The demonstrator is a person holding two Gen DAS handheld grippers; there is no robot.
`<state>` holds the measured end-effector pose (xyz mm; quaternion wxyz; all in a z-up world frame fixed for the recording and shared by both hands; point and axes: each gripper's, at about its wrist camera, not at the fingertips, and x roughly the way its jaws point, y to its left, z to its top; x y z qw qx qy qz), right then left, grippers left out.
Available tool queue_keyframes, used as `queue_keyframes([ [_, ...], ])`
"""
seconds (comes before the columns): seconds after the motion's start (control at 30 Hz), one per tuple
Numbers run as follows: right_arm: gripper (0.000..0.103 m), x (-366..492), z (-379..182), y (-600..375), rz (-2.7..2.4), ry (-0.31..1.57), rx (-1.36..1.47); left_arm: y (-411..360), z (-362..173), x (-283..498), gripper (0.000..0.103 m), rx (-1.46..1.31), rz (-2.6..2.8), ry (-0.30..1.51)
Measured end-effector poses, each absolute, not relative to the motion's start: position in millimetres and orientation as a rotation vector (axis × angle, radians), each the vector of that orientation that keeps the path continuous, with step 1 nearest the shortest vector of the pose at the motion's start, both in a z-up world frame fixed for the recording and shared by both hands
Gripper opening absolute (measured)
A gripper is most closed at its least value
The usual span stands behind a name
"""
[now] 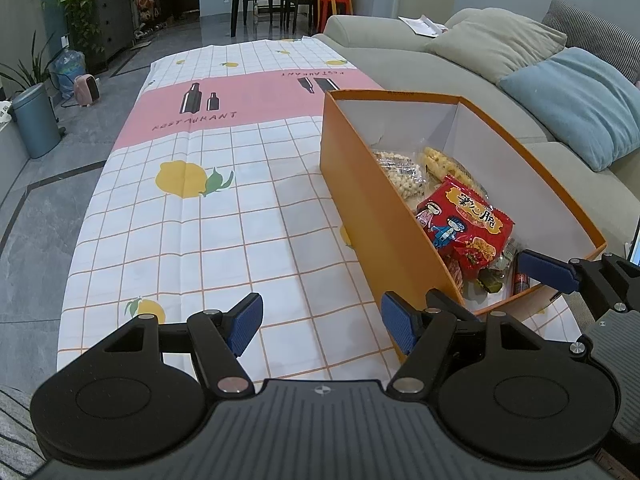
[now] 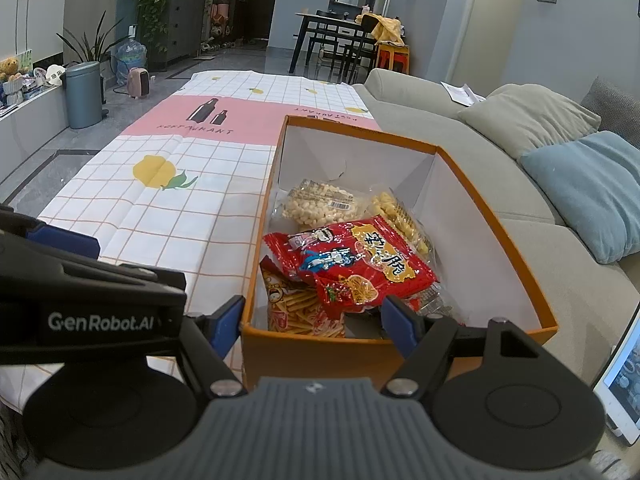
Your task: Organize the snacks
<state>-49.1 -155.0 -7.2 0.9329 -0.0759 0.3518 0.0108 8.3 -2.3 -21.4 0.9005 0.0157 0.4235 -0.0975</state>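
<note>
Hovering over the near end of the table, both tongs stand spread with nothing between their blue pads. The left tongs (image 1: 322,330) hang above the bare lemon-and-grid tablecloth (image 1: 224,216), just beside the long left wall of the open orange cardboard box with a white lining (image 1: 362,196). The right tongs (image 2: 312,326) straddle the near left corner of that box, one pad outside the wall and the other above the packets inside, so they seem poised either to reach in or to steady the box.

Every snack in view lies in the box, which sits along the table's right edge, next to the grey sofa (image 1: 404,58). A red crinkly foil snack packet with cartoon figures (image 2: 360,262) lies on top in the middle. Under its near end lies an orange-red packet printed with fries (image 2: 298,312). Toward the far wall rest a clear bag of small pale puffed balls (image 2: 320,202) and a clear bag of yellow corn-shaped puffs (image 2: 398,216). Small dark wrapped items at the near end are too hidden to name.

No snack shows on the cloth itself, so the gathering looks largely done. The loose, overlapping pile suggests the packets were dropped in rather than lined up; tidying inside may remain.
</note>
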Motion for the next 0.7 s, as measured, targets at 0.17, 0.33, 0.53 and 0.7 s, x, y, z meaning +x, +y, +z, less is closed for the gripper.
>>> queue_keyframes([
  [0.17, 0.073, -48.9, -7.2, -155.3, 0.022, 0.72, -0.157, -1.9, -21.6, 7.8, 0.08, 0.033, -0.201, 0.876],
  [0.33, 0.073, -49.0, -7.4, -155.4, 0.023, 0.72, -0.16, -2.0, -21.5, 8.3, 0.08, 0.033, -0.202, 0.877],
  [0.53, 0.073, -48.9, -7.5, -155.6, 0.023, 0.72, -0.163, -2.1, -22.8, 7.5, 0.08, 0.034, -0.202, 0.881],
  [0.7, 0.073, -49.0, -8.3, -156.0, 0.024, 0.719, -0.168, -2.3, -23.2, 8.7, 0.08, 0.036, -0.202, 0.886],
])
